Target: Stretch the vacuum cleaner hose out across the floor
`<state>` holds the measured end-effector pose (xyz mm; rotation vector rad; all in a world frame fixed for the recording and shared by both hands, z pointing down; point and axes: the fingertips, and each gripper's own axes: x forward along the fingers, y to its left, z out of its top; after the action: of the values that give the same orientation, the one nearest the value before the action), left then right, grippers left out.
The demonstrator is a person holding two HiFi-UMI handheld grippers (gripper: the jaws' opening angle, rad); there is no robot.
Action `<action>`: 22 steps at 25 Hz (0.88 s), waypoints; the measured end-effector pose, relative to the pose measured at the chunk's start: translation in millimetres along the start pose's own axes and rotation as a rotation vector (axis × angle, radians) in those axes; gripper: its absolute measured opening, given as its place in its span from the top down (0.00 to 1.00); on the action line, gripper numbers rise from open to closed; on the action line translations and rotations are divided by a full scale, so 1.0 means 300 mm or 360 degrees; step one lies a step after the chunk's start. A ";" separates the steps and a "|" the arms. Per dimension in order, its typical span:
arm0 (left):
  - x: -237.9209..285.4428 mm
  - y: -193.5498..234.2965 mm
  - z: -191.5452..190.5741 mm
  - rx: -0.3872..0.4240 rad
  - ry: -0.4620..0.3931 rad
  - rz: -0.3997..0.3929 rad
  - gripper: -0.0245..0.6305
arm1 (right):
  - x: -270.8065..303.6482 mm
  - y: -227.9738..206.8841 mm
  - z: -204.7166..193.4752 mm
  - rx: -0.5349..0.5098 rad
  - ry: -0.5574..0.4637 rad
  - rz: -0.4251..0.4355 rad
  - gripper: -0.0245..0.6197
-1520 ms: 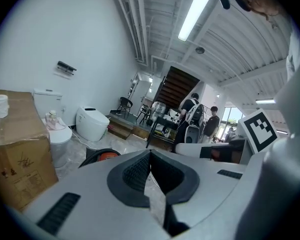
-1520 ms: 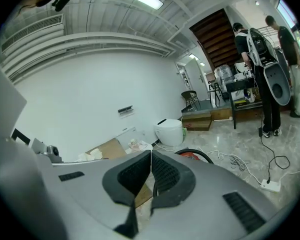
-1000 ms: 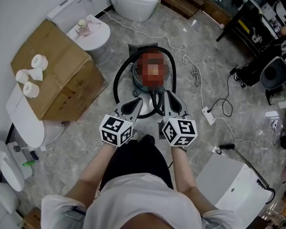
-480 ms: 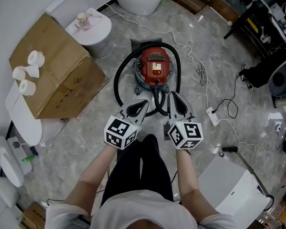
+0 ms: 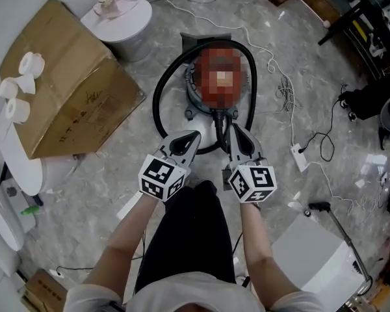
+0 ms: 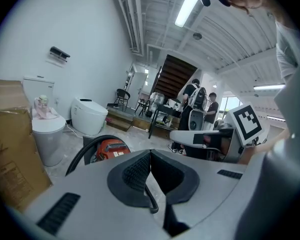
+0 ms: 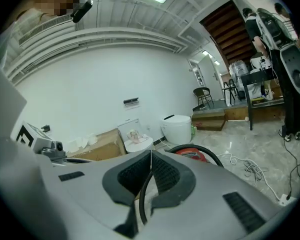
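"Well, where's the hose at this point?"

"Coiled up. The black ribbed hose [image 5: 157, 103] runs in a loop round the red canister vacuum cleaner [image 6: 110, 148] on the grey marble floor [image 5: 117, 168], so none of it is stretched out yet."

"And the claws?"

"Both are pinched together with nothing in them. The left claw [image 5: 196, 134] and the right claw [image 5: 234, 132] hang just on the near side of the vacuum, over the near bend of the loop. The dark curve showing under each claw's pads is only hose lying on the floor beyond."

"What could go wrong?"

"A few things, I'd say. They have to open first, because pushed down as they are they'd only shove the hose about. The loop also hugs the vacuum, so a hard pull might drag or tip the canister instead of unwinding the hose. Then there's the thin white cord [image 5: 273, 70], which lies tangled just beside the vacuum on the side away from the brown cardboard box [image 5: 65, 90]. A sweeping hose could catch it."

"Anything you can't make out?"

"The hose's free end. The claws and their marker cubes [image 5: 161, 177] cover the near side of the vacuum, so I can't tell where the hose joins or finishes. The person's legs [image 5: 182, 239] hide the floor nearer than that."
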<state>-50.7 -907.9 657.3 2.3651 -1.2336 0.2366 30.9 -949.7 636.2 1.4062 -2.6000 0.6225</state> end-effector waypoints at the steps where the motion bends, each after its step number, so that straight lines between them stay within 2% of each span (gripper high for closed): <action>1: 0.016 0.023 -0.036 0.0001 0.0006 0.0009 0.95 | 0.019 -0.005 -0.040 -0.0001 0.0011 0.0010 0.94; 5: 0.081 0.106 -0.181 -0.0006 0.0017 0.0041 0.95 | 0.094 -0.036 -0.196 -0.0022 0.0045 0.0077 0.94; 8: 0.138 0.140 -0.263 -0.0020 0.0012 0.0019 0.95 | 0.140 -0.078 -0.296 -0.0035 0.0053 0.0103 0.94; 13: 0.237 0.191 -0.390 0.0037 -0.0009 -0.0014 0.95 | 0.202 -0.149 -0.450 -0.0036 0.0038 0.0119 0.94; 17: 0.320 0.247 -0.532 0.0086 -0.0023 -0.0024 0.95 | 0.260 -0.194 -0.602 -0.0050 0.0013 0.0185 0.94; 22: 0.406 0.310 -0.699 0.0087 -0.0012 -0.0022 0.95 | 0.327 -0.267 -0.763 -0.0036 0.0004 0.0191 0.94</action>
<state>-42.7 -943.7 914.5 2.4227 -1.2286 0.2601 21.7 -970.5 896.8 1.2494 -2.6963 0.6065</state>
